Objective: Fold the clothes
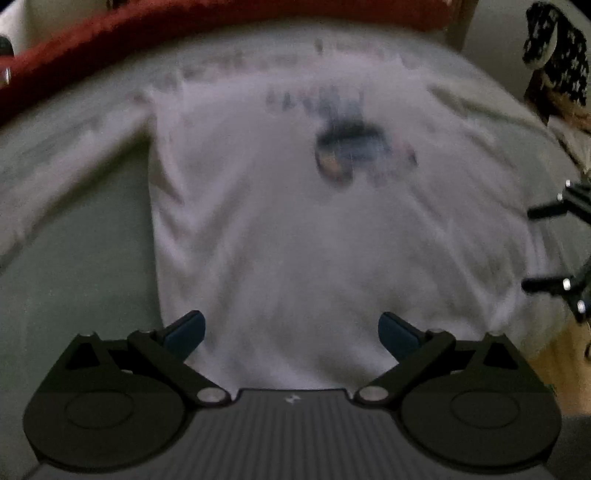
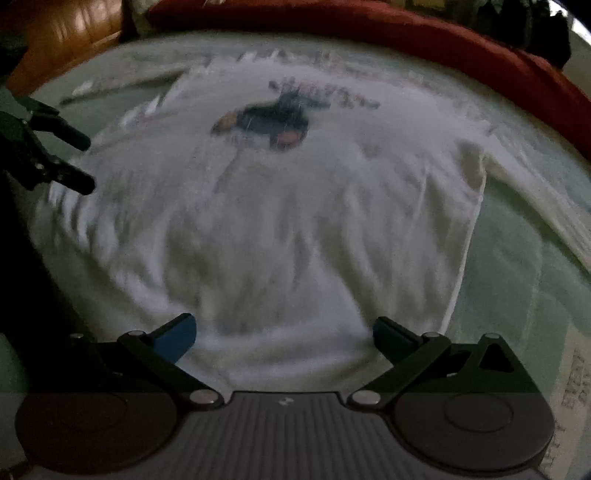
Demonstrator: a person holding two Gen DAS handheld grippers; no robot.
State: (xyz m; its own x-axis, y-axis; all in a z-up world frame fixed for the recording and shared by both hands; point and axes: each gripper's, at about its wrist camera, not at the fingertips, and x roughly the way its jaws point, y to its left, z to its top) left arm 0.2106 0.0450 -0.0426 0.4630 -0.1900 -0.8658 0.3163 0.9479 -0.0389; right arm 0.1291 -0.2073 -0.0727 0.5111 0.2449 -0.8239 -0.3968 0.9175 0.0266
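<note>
Although both views are smeared by blur, a white long-sleeved shirt (image 1: 295, 229) lies spread flat, front up, filling the middle of each frame on a pale grey-green sheet (image 1: 85, 280). Its cloth looks soft and thin, rippled with shallow creases, and a dark blue print (image 1: 354, 155) sits in the upper middle of its chest below a line of unreadable lettering. One sleeve stretches toward the left edge of the left wrist view; the other runs down the right edge of the right wrist view. A red padded border (image 1: 110, 33) curves along the top of both frames behind the shirt's collar end.

The shirt's hem is at the bottom of each frame, just ahead of the fingers. Bare sheet lies open at lower left in the left view and at lower right in the right view, beyond the shirt's straight side seams.

The left gripper (image 1: 291, 332) points at the hem, its blue-padded jaws spread wide and holding nothing. The right gripper (image 2: 282, 336) does the same, jaws wide apart and empty. Each gripper shows at the side edge of the other's view.
</note>
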